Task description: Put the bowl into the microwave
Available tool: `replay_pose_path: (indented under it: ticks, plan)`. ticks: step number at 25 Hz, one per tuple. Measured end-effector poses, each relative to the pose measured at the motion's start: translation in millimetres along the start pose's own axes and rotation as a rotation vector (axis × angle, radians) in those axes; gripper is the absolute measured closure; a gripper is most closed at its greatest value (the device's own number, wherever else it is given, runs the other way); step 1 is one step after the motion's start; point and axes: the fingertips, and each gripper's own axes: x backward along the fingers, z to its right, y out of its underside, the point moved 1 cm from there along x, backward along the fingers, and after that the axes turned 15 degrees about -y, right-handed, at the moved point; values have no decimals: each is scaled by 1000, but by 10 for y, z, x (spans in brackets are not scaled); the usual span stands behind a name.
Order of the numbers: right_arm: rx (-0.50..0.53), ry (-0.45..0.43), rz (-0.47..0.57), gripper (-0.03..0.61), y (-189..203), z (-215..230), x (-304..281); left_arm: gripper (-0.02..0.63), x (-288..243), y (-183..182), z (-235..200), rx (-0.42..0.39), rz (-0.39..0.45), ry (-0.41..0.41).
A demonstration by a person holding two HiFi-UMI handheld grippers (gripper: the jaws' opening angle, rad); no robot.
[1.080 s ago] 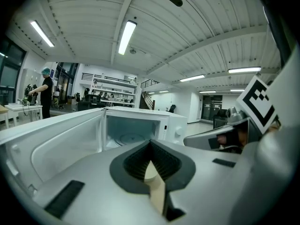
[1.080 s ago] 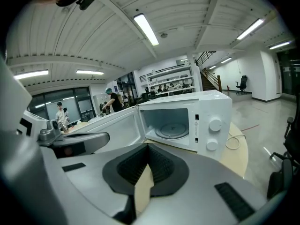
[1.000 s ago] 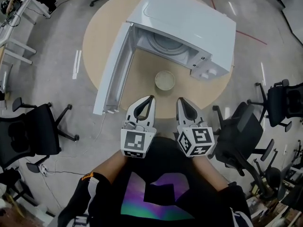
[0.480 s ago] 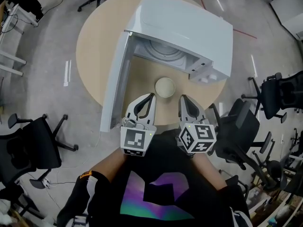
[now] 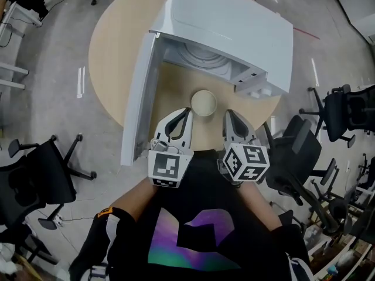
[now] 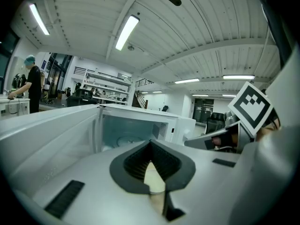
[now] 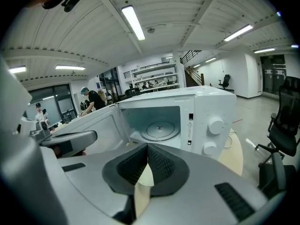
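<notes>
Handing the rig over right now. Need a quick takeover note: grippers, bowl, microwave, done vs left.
Left gripper: jaws together, holding nothing, tip just left of the bowl.
Right gripper: jaws together, holding nothing, tip just right of the bowl.
Bowl: upright on the round table, in front of the microwave; neither gripper holds it.
Done: door stands wide open to the left; nothing sits on the turntable.
Left: open a gripper, grasp the bowl, lift it and set it on the turntable.
</notes>
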Motion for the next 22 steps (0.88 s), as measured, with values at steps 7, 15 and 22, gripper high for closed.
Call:
replay_pose_path:
  ticks: [7, 15, 22]
  plan:
    - [-50, -53, -93, 561, 178, 198, -260, 568, -189, 125, -49, -1, -53, -59]
    - [-115, -115, -203, 561, 482, 414, -510, 568, -412, 342, -49, -8, -119, -107]
    - [-176, -132, -261, 560, 671, 591, -663, 568, -593, 493, -54, -23, -164, -138]
